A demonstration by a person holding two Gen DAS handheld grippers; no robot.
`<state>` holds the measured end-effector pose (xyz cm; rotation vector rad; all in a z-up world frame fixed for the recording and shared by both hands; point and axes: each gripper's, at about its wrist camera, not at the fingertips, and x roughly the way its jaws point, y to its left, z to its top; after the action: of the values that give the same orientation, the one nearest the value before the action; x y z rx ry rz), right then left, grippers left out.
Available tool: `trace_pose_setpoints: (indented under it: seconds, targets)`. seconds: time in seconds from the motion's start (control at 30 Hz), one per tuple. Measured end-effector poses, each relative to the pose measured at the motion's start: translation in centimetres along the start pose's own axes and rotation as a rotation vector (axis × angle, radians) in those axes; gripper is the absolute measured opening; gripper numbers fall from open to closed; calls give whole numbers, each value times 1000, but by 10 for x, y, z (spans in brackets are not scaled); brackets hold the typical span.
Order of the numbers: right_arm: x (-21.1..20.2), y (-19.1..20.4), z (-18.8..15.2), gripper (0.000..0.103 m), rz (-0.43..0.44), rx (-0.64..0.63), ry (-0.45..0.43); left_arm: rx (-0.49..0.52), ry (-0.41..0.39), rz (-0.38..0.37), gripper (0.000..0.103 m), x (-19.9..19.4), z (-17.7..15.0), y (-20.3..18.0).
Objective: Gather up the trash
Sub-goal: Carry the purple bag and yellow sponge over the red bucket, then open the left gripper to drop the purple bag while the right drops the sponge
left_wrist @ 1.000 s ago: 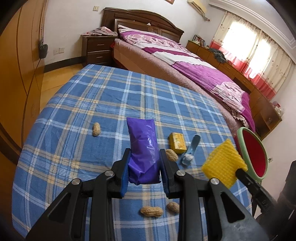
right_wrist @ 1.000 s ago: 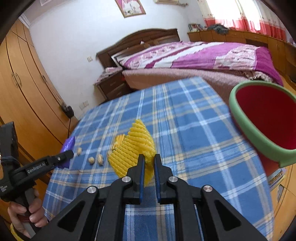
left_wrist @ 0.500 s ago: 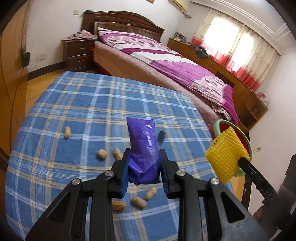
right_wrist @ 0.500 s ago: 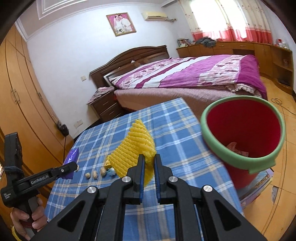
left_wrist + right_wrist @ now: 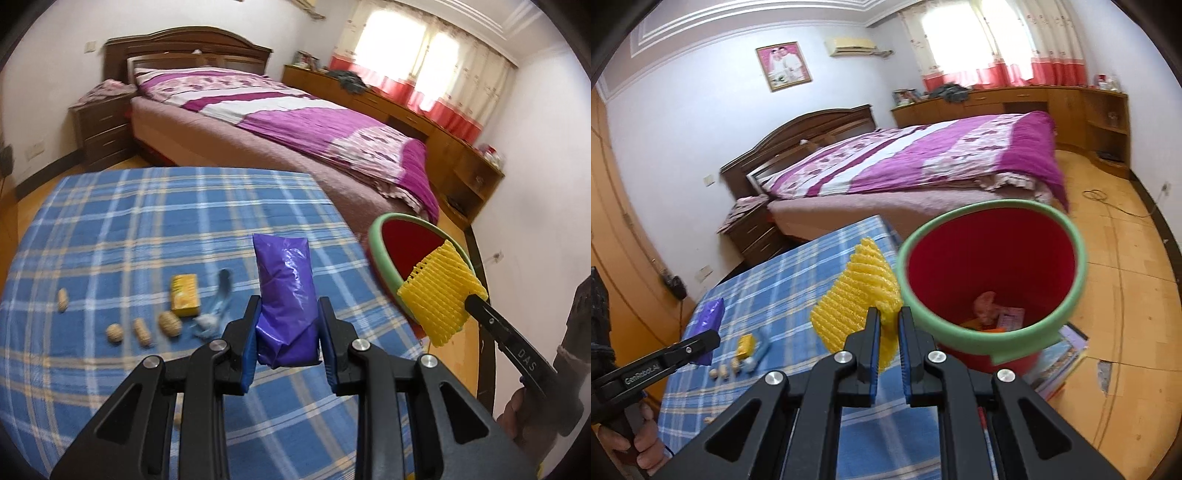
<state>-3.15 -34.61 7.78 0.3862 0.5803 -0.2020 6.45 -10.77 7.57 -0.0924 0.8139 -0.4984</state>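
Observation:
My left gripper (image 5: 288, 310) is shut on a crumpled purple plastic bag (image 5: 286, 295), held above the blue plaid table (image 5: 147, 221). A yellow foam net (image 5: 857, 299) is pinched in my right gripper (image 5: 888, 317), right beside the green rim of the red bin (image 5: 993, 273); the left wrist view shows that foam net (image 5: 439, 299) in front of the bin (image 5: 402, 243). On the cloth lie several peanuts (image 5: 142, 332), a small yellow box (image 5: 184, 301) and a blue-grey scrap (image 5: 216, 314). Some trash lies at the bottom of the bin.
The bin stands on the wooden floor (image 5: 1126, 295) off the table's right edge, next to a stack of books (image 5: 1060, 358). A bed with a purple cover (image 5: 295, 129) lies beyond the table, with a nightstand (image 5: 103, 125) beside it. Hands grip both tool handles.
Both grippers have swung to the right and risen, each keeping its load. The bin has come close to the right gripper, and its inside now shows.

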Motion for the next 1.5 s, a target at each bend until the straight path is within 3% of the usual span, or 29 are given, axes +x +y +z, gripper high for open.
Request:
trace_pose_setpoints:
  seconds: [0.47, 0.83, 1.0, 1.17, 1.5]
  targets:
    - [8, -62, 16, 11, -121, 80, -23, 146, 36, -54, 29, 41, 25, -71]
    - [35, -105, 20, 13, -189, 142, 20, 227, 91, -82, 29, 82, 29, -117]
    - [45, -115, 20, 16, -190, 148, 33, 248, 116, -83, 29, 99, 29, -130]
    - [47, -118, 21, 41, -193, 148, 17, 271, 140, -77, 29, 112, 27, -141]
    - [42, -126, 20, 45, -188, 167, 4, 315, 157, -90, 29, 134, 30, -163]
